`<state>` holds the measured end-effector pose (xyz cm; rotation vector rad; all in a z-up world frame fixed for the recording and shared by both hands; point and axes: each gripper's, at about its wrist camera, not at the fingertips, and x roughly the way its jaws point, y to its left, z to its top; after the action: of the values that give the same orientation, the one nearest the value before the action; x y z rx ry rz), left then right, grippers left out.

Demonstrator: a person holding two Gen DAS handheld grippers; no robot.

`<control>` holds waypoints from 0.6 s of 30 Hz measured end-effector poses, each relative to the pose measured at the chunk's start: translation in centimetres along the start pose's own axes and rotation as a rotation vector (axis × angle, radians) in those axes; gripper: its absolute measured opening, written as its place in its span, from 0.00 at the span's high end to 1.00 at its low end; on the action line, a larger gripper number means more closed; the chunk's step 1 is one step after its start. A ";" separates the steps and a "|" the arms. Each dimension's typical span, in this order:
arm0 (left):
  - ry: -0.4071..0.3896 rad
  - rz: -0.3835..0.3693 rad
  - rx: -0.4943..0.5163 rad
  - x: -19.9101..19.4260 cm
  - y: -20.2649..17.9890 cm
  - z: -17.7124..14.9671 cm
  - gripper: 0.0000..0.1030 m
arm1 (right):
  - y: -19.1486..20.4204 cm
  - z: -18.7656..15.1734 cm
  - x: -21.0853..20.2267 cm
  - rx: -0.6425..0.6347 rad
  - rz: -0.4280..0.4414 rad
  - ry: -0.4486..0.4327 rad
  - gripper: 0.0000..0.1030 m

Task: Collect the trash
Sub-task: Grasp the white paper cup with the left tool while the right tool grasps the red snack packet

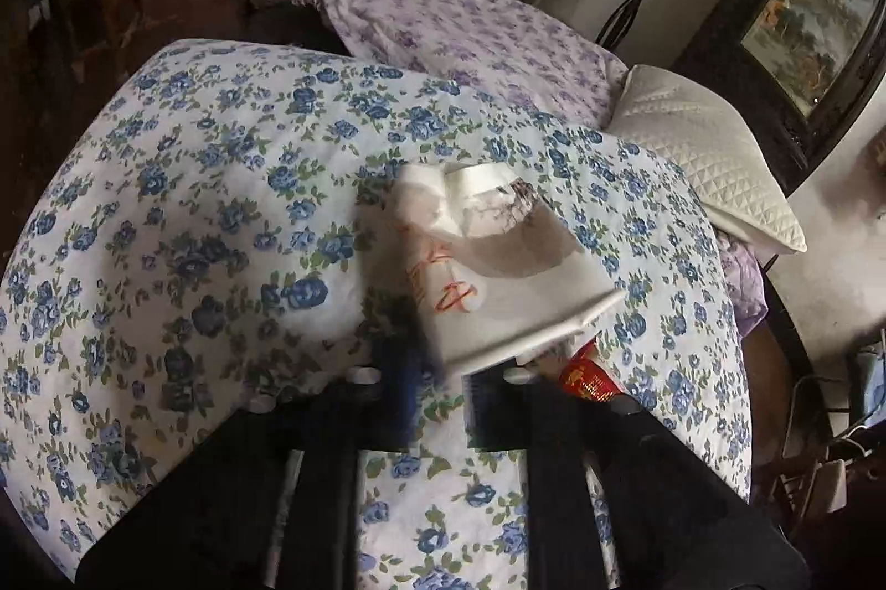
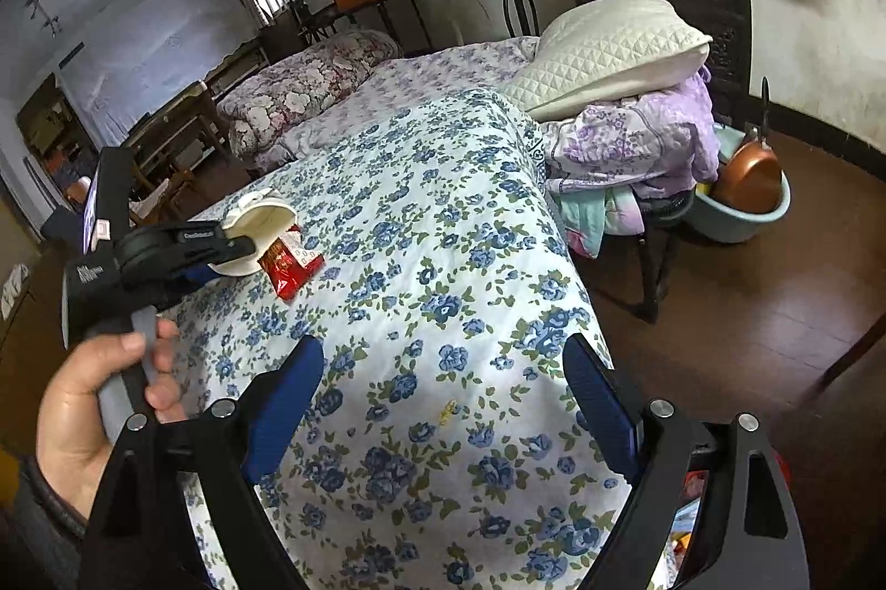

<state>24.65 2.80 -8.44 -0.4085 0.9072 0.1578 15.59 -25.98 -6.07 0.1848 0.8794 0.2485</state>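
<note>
We see our left tongs (image 2: 243, 249) clamped on a squashed white paper cup (image 1: 498, 269) with red lettering, on the floral bed (image 2: 443, 258) at ten o'clock beside a red wrapper (image 2: 290, 270), while our right tongs (image 2: 443, 402) gape wide, empty.

So the bed (image 2: 443, 258) has a white cover with blue flowers. Lying on it near one edge are a red packet (image 2: 290, 266) and a squashed white paper cup (image 2: 257, 224), right next to each other. Further back there's a purple floral sheet (image 1: 470, 31) with a folded quilt (image 2: 299, 92).
</note>
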 end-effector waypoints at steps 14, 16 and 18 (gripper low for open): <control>-0.130 0.041 -0.064 -7.7 3.9 0.8 0.93 | 3.3 -0.9 3.0 -0.137 -0.027 0.111 0.11; -0.133 0.027 -0.084 -7.9 5.0 1.1 0.93 | 4.4 -0.5 3.6 -0.165 -0.030 0.143 0.09; -0.130 -0.026 -0.096 -7.9 5.8 1.4 0.94 | 5.8 0.4 4.3 -0.218 -0.025 0.150 0.09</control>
<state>19.11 8.95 -3.01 -0.4931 0.7679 0.2028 17.76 -19.17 -7.45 -0.0480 0.9958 0.3362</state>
